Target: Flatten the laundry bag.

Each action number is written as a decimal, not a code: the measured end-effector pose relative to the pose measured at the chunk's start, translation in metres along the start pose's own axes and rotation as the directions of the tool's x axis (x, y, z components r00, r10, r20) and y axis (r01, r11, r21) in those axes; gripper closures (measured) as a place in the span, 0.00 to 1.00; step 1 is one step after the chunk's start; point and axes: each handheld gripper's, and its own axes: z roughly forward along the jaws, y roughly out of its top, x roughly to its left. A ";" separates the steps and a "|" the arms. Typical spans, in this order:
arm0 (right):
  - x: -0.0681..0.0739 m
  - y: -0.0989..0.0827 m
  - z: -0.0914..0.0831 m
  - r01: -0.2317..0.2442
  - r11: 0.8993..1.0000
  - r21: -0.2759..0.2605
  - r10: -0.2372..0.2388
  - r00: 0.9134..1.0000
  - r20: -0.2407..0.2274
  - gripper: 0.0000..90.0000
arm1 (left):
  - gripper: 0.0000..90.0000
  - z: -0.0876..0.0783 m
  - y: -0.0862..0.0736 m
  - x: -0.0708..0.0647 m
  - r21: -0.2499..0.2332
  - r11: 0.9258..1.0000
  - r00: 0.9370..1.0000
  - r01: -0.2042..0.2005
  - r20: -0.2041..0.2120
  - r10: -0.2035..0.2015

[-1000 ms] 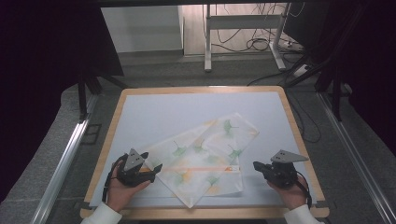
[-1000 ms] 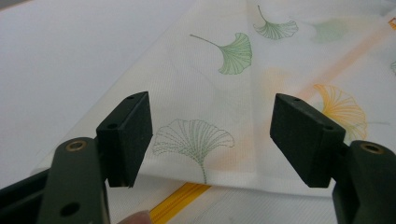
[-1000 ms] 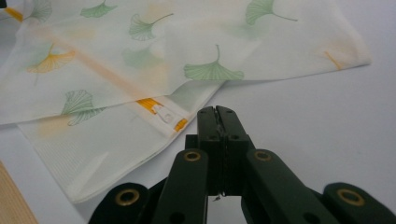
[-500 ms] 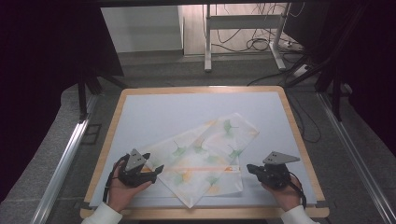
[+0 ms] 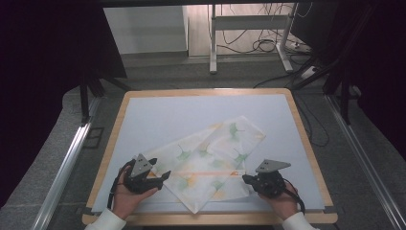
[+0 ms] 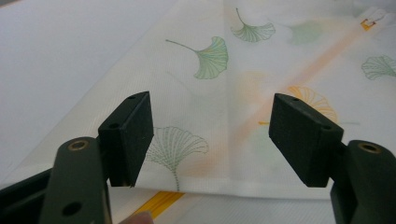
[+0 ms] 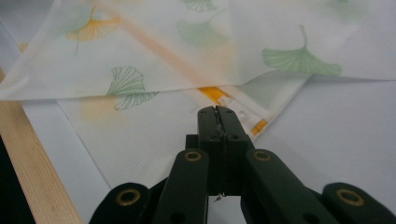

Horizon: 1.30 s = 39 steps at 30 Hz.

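The cloth (image 5: 210,163) — thin, white, printed with green and orange ginkgo leaves and crossed by a faint orange stripe — lies folded on the pale mat (image 5: 167,115) of the table (image 5: 122,117), in the near half, slanting from the near edge up toward the far right. Its folded layers overlap; in the right gripper view an upper layer (image 7: 187,51) lies over a lower one, and a short orange-striped bit of hem (image 7: 224,100) peeps out between them.

The left gripper (image 5: 158,176) sits at the cloth's left corner, held in the person's left hand (image 5: 127,196). Its jaws stand wide apart, released; in the left gripper view the cloth's folded edge (image 6: 210,184) runs between the two pads (image 6: 133,135), which do not press on it.

The right gripper (image 5: 245,179) is at the cloth's right side, just by its near-right edge, in the right hand (image 5: 282,201). Its jaws are clenched together with nothing between them — the tips (image 7: 217,116) lie low over the lower layer, just short of the striped hem. Whether they touch the cloth cannot be told.

The table's wooden rim (image 7: 37,163) runs beside the cloth on the near side.
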 end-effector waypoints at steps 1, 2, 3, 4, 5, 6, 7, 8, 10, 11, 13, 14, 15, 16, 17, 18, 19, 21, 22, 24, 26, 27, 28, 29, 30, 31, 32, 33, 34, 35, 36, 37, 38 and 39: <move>0.000 0.000 0.000 0.000 1.000 0.000 0.000 1.000 0.000 0.99 | 0.34 0.000 0.000 0.000 0.000 1.000 1.000 0.000 0.000 0.000; 0.003 0.000 0.005 0.012 1.000 0.021 -0.012 1.000 -0.008 0.99 | 0.34 0.000 0.000 -0.002 0.004 1.000 1.000 -0.006 0.007 0.006; 0.004 0.000 0.007 0.013 1.000 0.028 -0.012 1.000 -0.011 0.99 | 0.34 0.001 0.001 -0.003 0.004 1.000 1.000 -0.008 0.009 0.008; 0.005 0.000 0.009 0.016 0.999 0.033 -0.015 1.000 -0.014 0.99 | 0.34 0.001 0.001 -0.003 0.002 1.000 1.000 -0.010 0.012 0.010; 0.006 0.000 0.011 0.015 0.999 0.040 -0.015 1.000 -0.017 0.99 | 0.34 0.001 0.001 -0.004 0.000 1.000 1.000 -0.011 0.013 0.011; 0.007 0.000 0.012 0.019 0.999 0.045 -0.018 1.000 -0.020 0.99 | 0.34 0.001 0.002 -0.005 -0.003 1.000 1.000 -0.014 0.013 0.014; 0.008 0.000 0.013 0.021 0.999 0.046 -0.020 1.000 -0.023 0.99 | 0.34 0.000 0.002 -0.006 -0.005 1.000 1.000 -0.017 0.016 0.017; 0.008 0.001 0.014 0.024 0.998 0.050 -0.023 0.999 -0.026 0.99 | 0.34 0.001 0.002 -0.007 -0.008 1.000 1.000 -0.018 0.018 0.018; 0.010 0.000 0.016 0.026 0.998 0.055 -0.024 0.999 -0.031 0.99 | 0.34 0.002 0.003 -0.009 -0.005 1.000 0.999 -0.021 0.026 0.021; 0.010 0.000 0.017 0.029 0.998 0.059 -0.027 0.999 -0.034 0.99 | 0.34 0.003 0.003 -0.010 -0.004 1.000 0.999 -0.021 0.033 0.022; 0.012 0.000 0.019 0.033 0.997 0.068 -0.030 0.999 -0.039 0.99 | 0.34 0.004 0.005 -0.014 -0.002 1.000 0.999 -0.031 0.043 0.031; 0.013 0.001 0.020 0.031 0.997 0.068 -0.028 0.999 -0.040 0.99 | 0.34 0.005 0.006 -0.016 -0.002 0.999 0.998 -0.034 0.049 0.034; 0.013 0.001 0.021 0.032 0.997 0.068 -0.029 0.999 -0.045 0.99 | 0.34 0.006 0.006 -0.018 0.000 0.999 0.998 -0.037 0.060 0.037; 0.013 0.001 0.021 0.038 0.997 0.069 -0.035 0.998 -0.047 0.99 | 0.34 0.008 0.007 -0.020 0.004 0.999 0.997 -0.040 0.072 0.040; 0.014 0.001 0.022 0.040 0.997 0.072 -0.036 0.998 -0.050 0.99 | 0.34 0.009 0.008 -0.022 0.010 0.999 0.996 -0.044 0.082 0.043; 0.015 0.001 0.023 0.039 0.996 0.077 -0.036 0.998 -0.049 0.99 | 0.34 0.011 0.008 -0.024 0.018 0.999 0.995 -0.051 0.091 0.050; 0.015 0.001 0.024 0.043 0.996 0.079 -0.039 0.998 -0.051 0.99 | 0.33 0.013 0.008 -0.027 0.023 0.998 0.994 -0.061 0.096 0.059; 0.015 0.001 0.024 0.043 0.996 0.082 -0.039 0.998 -0.053 0.99 | 0.33 0.015 0.009 -0.031 0.025 0.997 0.992 -0.075 0.103 0.072; 0.015 0.001 0.025 0.039 0.996 0.079 -0.035 0.998 -0.053 0.99 | 0.33 0.016 0.010 -0.033 0.026 0.997 0.991 -0.079 0.108 0.076; 0.014 0.001 0.024 0.035 0.996 0.078 -0.030 0.998 -0.055 0.99 | 0.33 0.018 0.011 -0.038 0.028 0.996 0.990 -0.086 0.118 0.082; 0.014 0.001 0.024 0.036 0.996 0.080 -0.031 0.998 -0.057 0.99 | 0.33 0.020 0.012 -0.042 0.034 0.995 0.987 -0.097 0.129 0.092; 0.014 0.001 0.024 0.035 0.996 0.079 -0.031 0.998 -0.056 0.99 | 0.33 0.021 0.012 -0.044 0.036 0.994 0.986 -0.103 0.136 0.097; 0.013 0.001 0.024 0.036 0.996 0.079 -0.032 0.998 -0.058 0.99 | 0.33 0.023 0.012 -0.046 0.039 0.993 0.985 -0.110 0.142 0.103; 0.013 0.001 0.024 0.038 0.996 0.080 -0.033 0.998 -0.060 0.99 | 0.33 0.024 0.013 -0.048 0.042 0.993 0.983 -0.113 0.148 0.106; 0.012 0.001 0.024 0.037 0.996 0.080 -0.032 0.998 -0.062 0.99 | 0.33 0.025 0.013 -0.050 0.044 0.992 0.982 -0.117 0.157 0.109; 0.012 0.001 0.024 0.037 0.996 0.080 -0.032 0.998 -0.062 0.99 | 0.33 0.025 0.013 -0.050 0.044 0.992 0.982 -0.117 0.157 0.109; 0.012 0.001 0.024 0.032 0.996 0.080 -0.027 0.998 -0.064 0.99 | 0.32 0.028 0.014 -0.054 0.046 0.991 0.980 -0.125 0.159 0.116; 0.012 0.000 0.024 0.031 0.996 0.079 -0.026 0.998 -0.063 0.99 | 0.31 0.029 0.014 -0.056 0.045 0.991 0.981 -0.124 0.155 0.116; 0.012 0.000 0.024 0.031 0.996 0.079 -0.026 0.998 -0.063 0.99 | 0.30 0.030 0.015 -0.058 0.043 0.991 0.980 -0.123 0.161 0.114; 0.012 0.000 0.024 0.030 0.996 0.079 -0.025 0.998 -0.063 0.99 | 0.30 0.031 0.015 -0.060 0.045 0.991 0.978 -0.125 0.171 0.115; 0.012 0.000 0.024 0.031 0.996 0.079 -0.026 0.998 -0.064 0.99 | 0.30 0.031 0.015 -0.060 0.045 0.991 0.978 -0.125 0.171 0.115; 0.012 0.000 0.024 0.032 0.996 0.079 -0.027 0.998 -0.064 0.99 | 0.29 0.034 0.016 -0.064 0.054 0.990 0.975 -0.128 0.191 0.116; 0.012 0.000 0.024 0.033 0.996 0.079 -0.028 0.998 -0.064 0.99 | 0.28 0.036 0.016 -0.066 0.061 0.989 0.972 -0.134 0.202 0.119; 0.012 0.000 0.024 0.032 0.996 0.079 -0.027 0.998 -0.064 0.99 | 0.27 0.037 0.016 -0.069 0.064 0.988 0.970 -0.140 0.209 0.124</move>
